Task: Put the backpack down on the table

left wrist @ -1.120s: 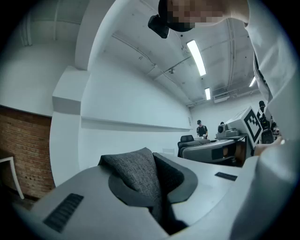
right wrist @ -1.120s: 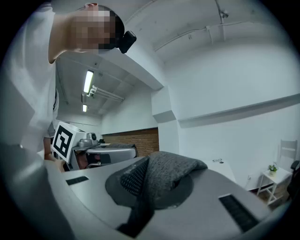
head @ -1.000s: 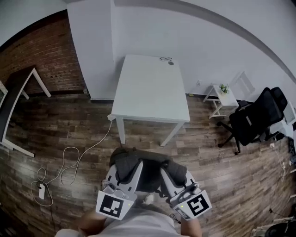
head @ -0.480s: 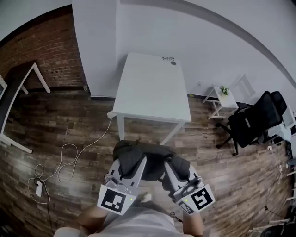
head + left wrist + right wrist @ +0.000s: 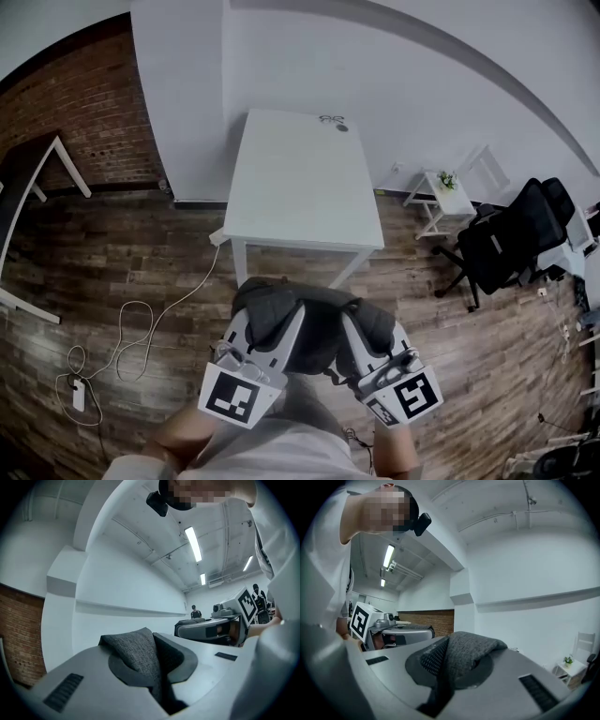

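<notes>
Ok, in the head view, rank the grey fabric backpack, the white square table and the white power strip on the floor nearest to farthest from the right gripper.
From the right gripper:
1. Grey fabric backpack, clamped in its jaws, at its left.
2. White square table, straight ahead of it.
3. White power strip, far left on the floor.

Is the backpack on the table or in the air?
In the air: the backpack is clamped by left gripper and right gripper, short of the table.
</notes>
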